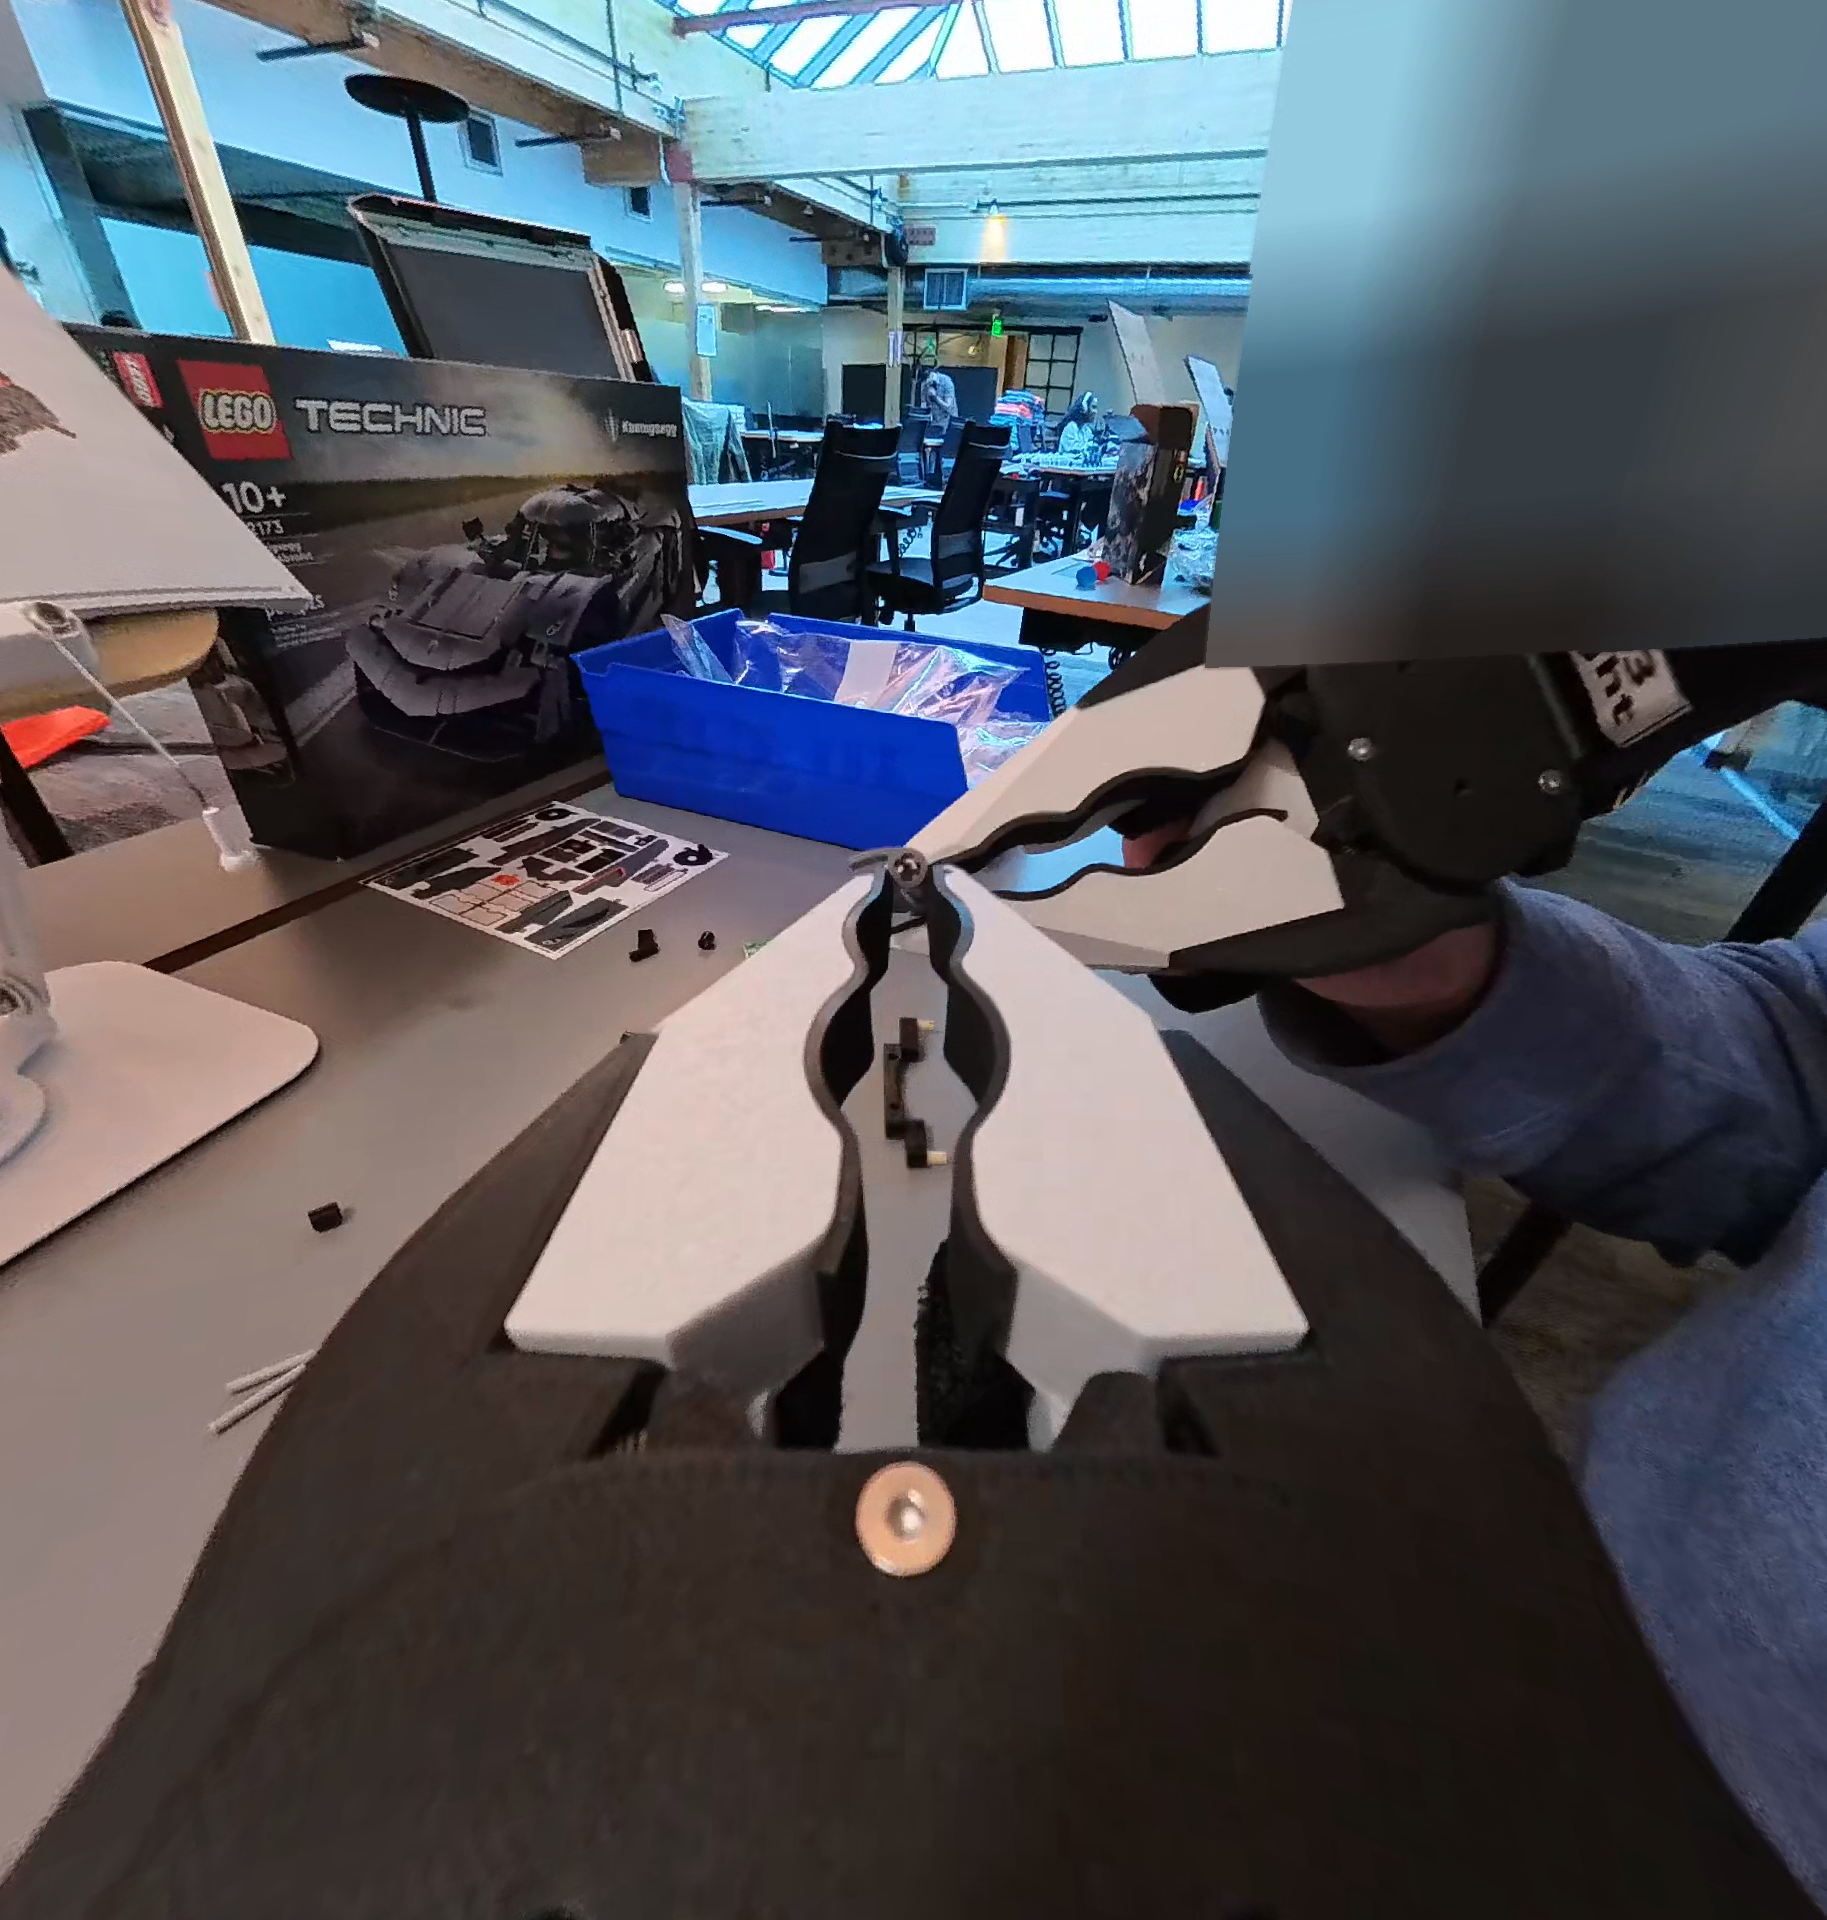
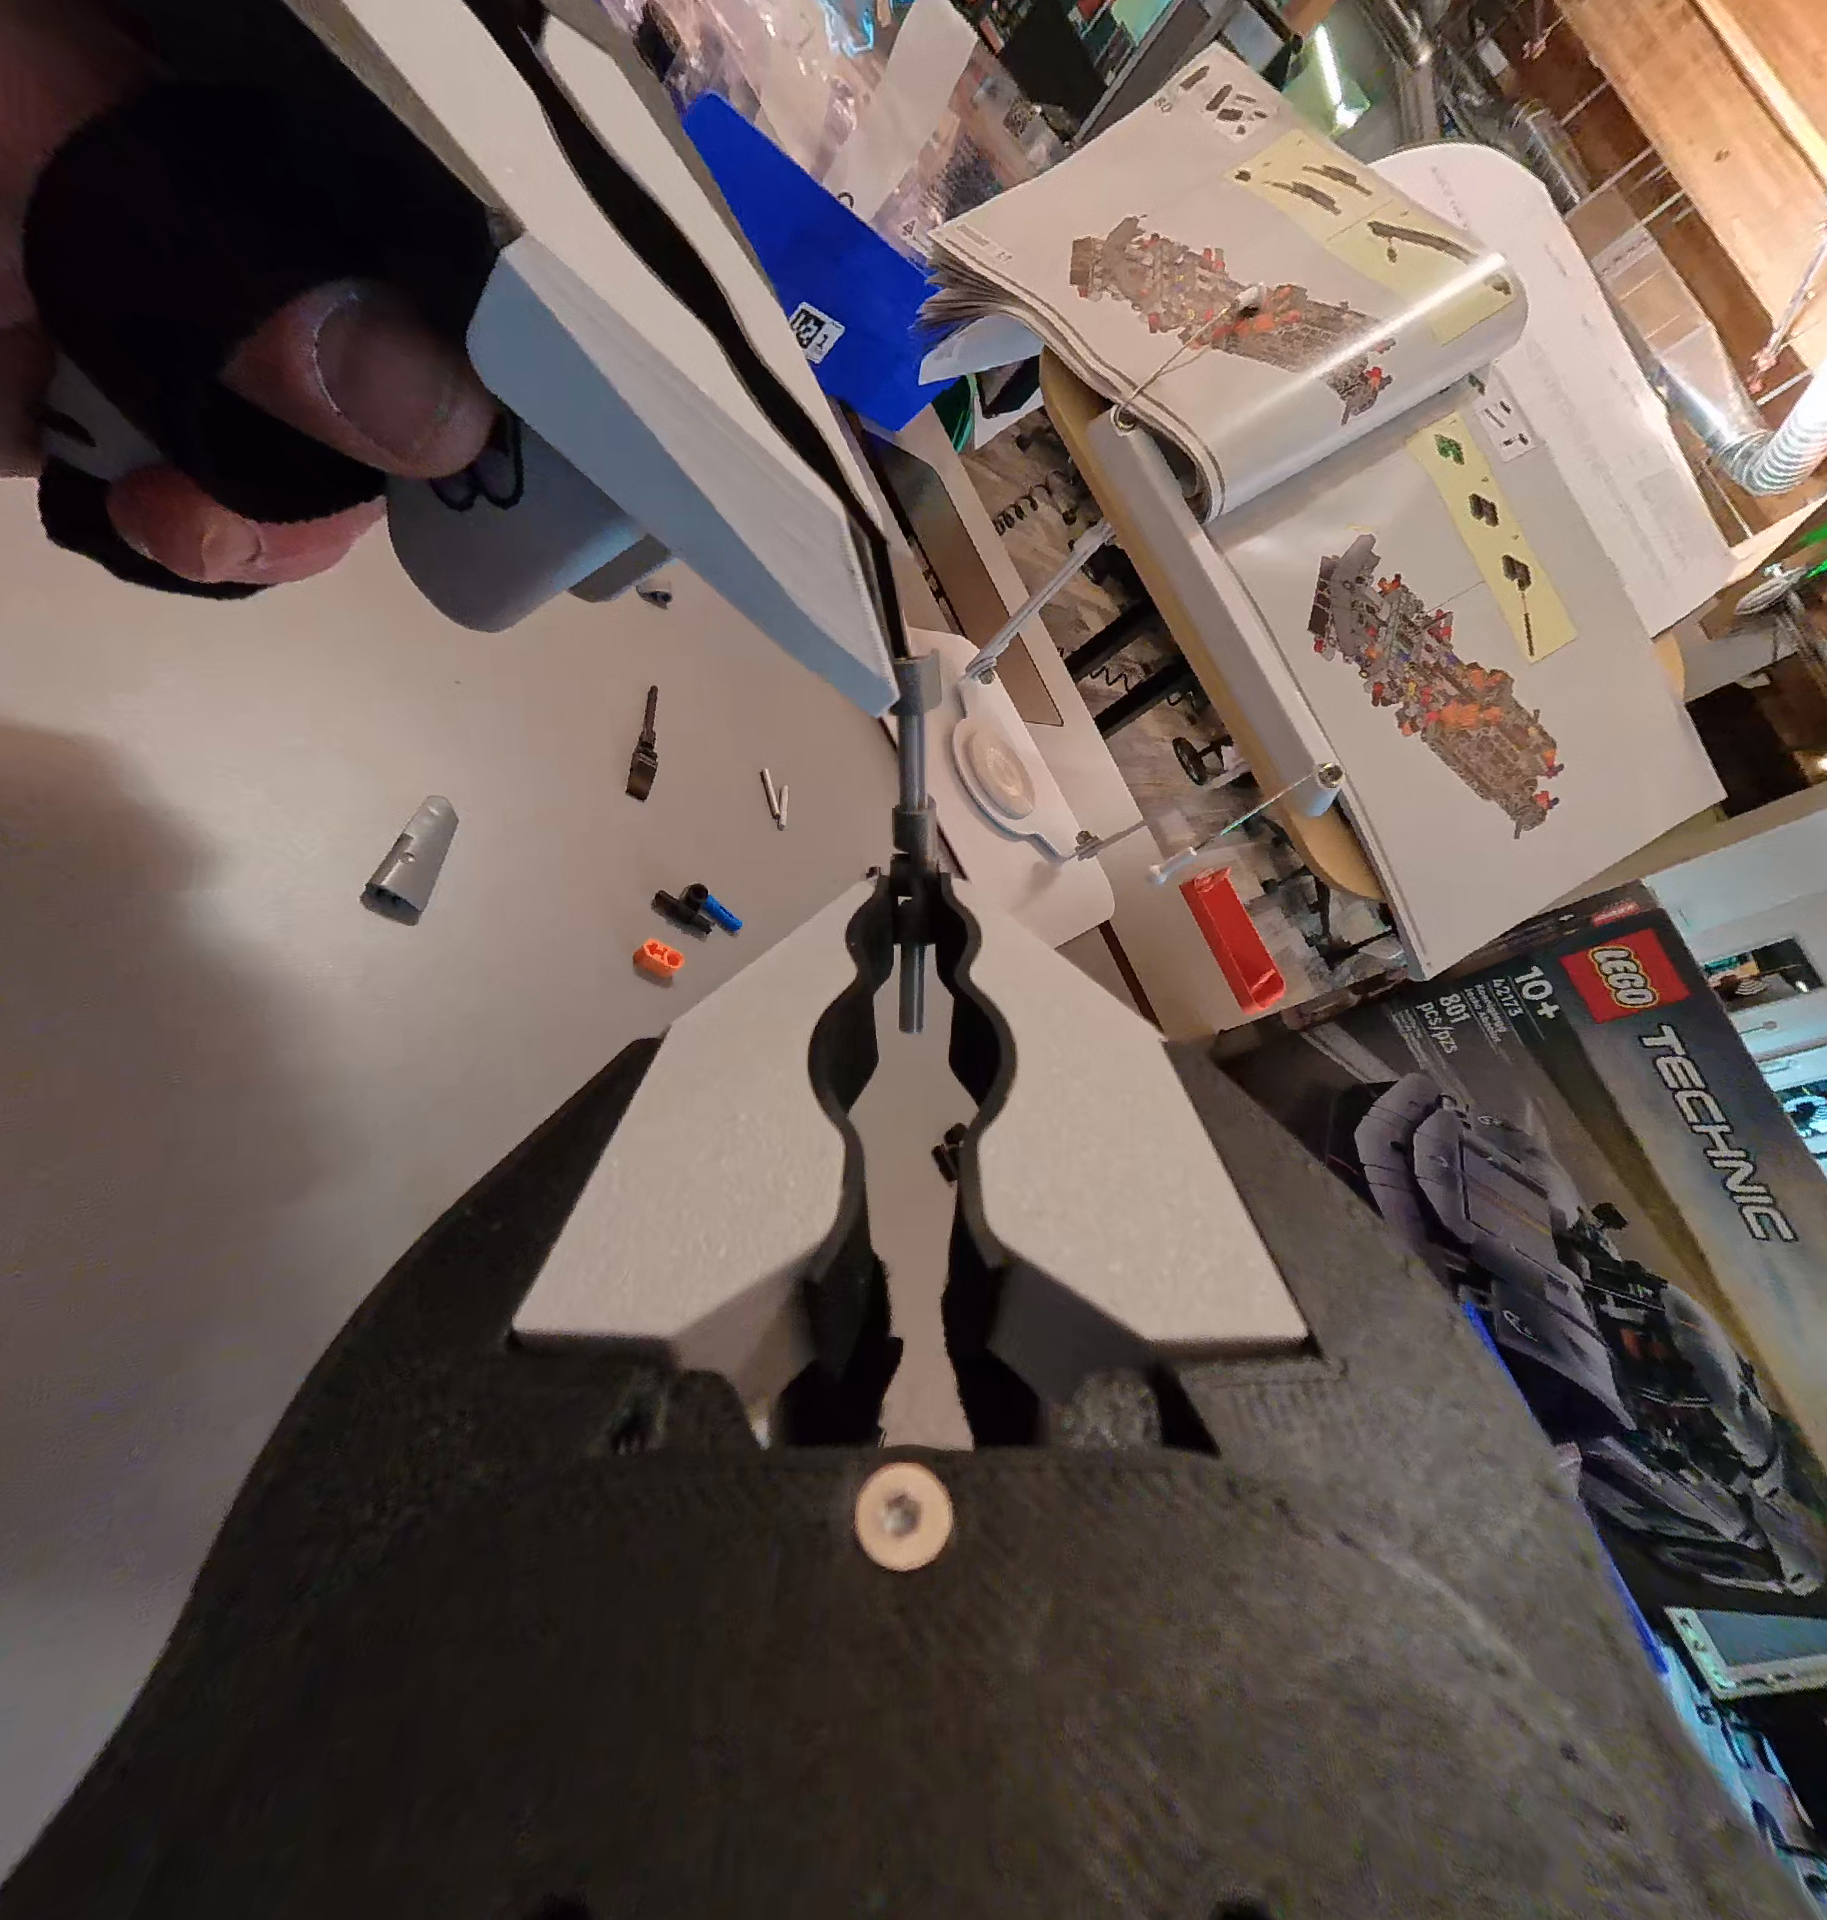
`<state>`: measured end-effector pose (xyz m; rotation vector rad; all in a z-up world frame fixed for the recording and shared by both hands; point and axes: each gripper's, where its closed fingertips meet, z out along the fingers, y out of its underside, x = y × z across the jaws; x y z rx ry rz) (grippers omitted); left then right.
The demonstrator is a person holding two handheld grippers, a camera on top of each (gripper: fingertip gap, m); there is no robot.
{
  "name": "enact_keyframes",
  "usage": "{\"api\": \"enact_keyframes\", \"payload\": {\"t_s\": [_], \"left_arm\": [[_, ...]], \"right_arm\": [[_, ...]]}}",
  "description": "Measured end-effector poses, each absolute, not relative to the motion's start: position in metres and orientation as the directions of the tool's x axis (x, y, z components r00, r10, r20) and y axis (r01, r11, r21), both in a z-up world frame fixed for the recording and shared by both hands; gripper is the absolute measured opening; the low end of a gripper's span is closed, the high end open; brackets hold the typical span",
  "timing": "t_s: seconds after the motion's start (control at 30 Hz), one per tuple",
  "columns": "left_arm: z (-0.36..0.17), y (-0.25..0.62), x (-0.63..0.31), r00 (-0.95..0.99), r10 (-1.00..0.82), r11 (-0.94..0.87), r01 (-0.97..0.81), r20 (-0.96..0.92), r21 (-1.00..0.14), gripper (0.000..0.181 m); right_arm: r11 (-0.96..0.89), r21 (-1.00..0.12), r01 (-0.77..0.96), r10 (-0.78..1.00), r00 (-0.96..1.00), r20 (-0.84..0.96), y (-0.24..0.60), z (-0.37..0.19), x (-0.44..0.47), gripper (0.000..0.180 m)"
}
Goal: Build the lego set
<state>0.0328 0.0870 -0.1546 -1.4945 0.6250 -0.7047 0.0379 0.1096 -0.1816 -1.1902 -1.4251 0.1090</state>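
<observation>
A thin grey axle (image 2: pixel 911 831) with a small dark connector (image 2: pixel 907 896) on it is held in the air above the tabletop (image 2: pixel 265 727), between the two grippers. Its lower part is clamped at the tips of the right gripper (image 2: pixel 907 891), whose jaws are narrowed on the connector and axle. Its upper end is pinched at the tip of the left gripper (image 2: pixel 893 675), which is also closed on it. In the left wrist view, the left gripper (image 1: pixel 904 868) is seen meeting the right gripper (image 1: pixel 950 857) tip to tip around the small piece.

The step in hand appears to be the sliding of a connector along the axle, or the seating of the axle in it. The next move probably calls for a straight push along the axle, with both grips kept firm so that the piece does not twist.

Loose parts lie on the tabletop: a grey cone-shaped piece (image 2: pixel 410 857), an orange connector (image 2: pixel 660 956), and a black and blue pin piece (image 2: pixel 696 909). Farther out are seen the open instruction booklet (image 2: pixel 1304 312) on its stand, the blue bin (image 1: pixel 784 727) and the set box (image 1: pixel 421 582).
</observation>
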Motion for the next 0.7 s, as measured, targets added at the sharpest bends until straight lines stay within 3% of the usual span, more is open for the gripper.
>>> {"api": "enact_keyframes", "payload": {"t_s": [0.2, 0.57, 0.7], "left_arm": [[-0.1523, 0.0879, 0.0303, 0.639, -0.760, -0.071, 0.102, 0.120, -0.992, 0.004], [-0.1494, 0.0915, 0.0254, 0.610, -0.760, -0.149, 0.175, 0.226, -0.973, 0.004], [-0.1486, 0.0914, 0.0243, 0.613, -0.763, -0.129, 0.169, 0.206, -0.977, 0.004]], "right_arm": [[0.466, -0.672, 0.576, 0.688, 0.241, 0.684, 0.1097, -0.1791, 0.0358, 0.005], [0.503, -0.566, 0.654, 0.616, 0.188, 0.765, 0.1154, -0.1739, 0.0322, 0.005], [0.474, -0.618, 0.627, 0.688, 0.174, 0.705, 0.1146, -0.1756, 0.0290, 0.005]]}}
